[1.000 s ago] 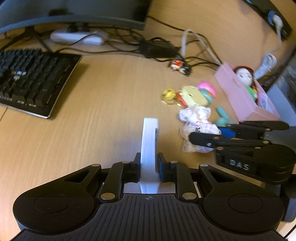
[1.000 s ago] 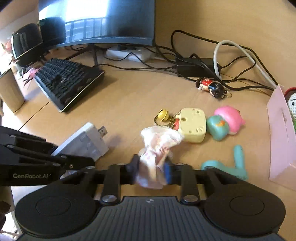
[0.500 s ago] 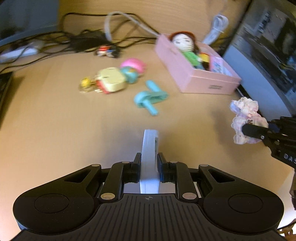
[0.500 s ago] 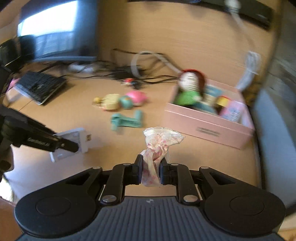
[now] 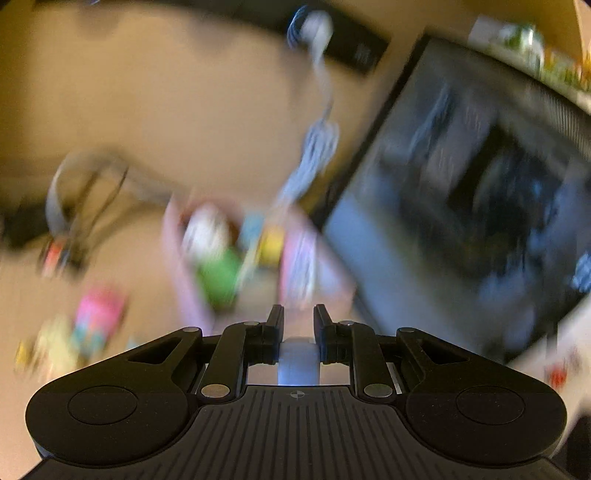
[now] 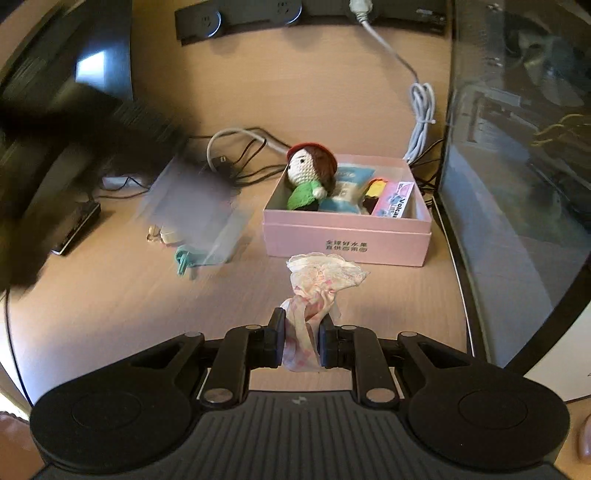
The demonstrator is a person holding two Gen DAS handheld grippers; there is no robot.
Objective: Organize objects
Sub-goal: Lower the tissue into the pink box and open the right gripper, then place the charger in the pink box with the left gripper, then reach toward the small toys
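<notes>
My right gripper (image 6: 302, 325) is shut on a pink-and-white frilly cloth piece (image 6: 317, 284) and holds it just in front of the pink box (image 6: 347, 236). The box holds a crocheted doll (image 6: 310, 177) and small packets. My left gripper (image 5: 298, 317) is shut on a white charger block (image 5: 297, 360); only its near end shows between the fingers. That view is heavily blurred, with the pink box (image 5: 192, 291) ahead. In the right wrist view the left gripper and its white block appear as a blurred shape (image 6: 192, 210) left of the box.
A teal toy (image 6: 184, 260) and small trinkets (image 6: 159, 234) lie left of the box. Cables (image 6: 236, 155) and a power strip (image 6: 236, 18) are behind. A dark glass case (image 6: 517, 184) stands on the right. A monitor (image 6: 55, 74) is at the left.
Both grippers swung right toward the pink box. The right one now faces the box squarely with the cloth. The left one is moving fast, blurring its view.
</notes>
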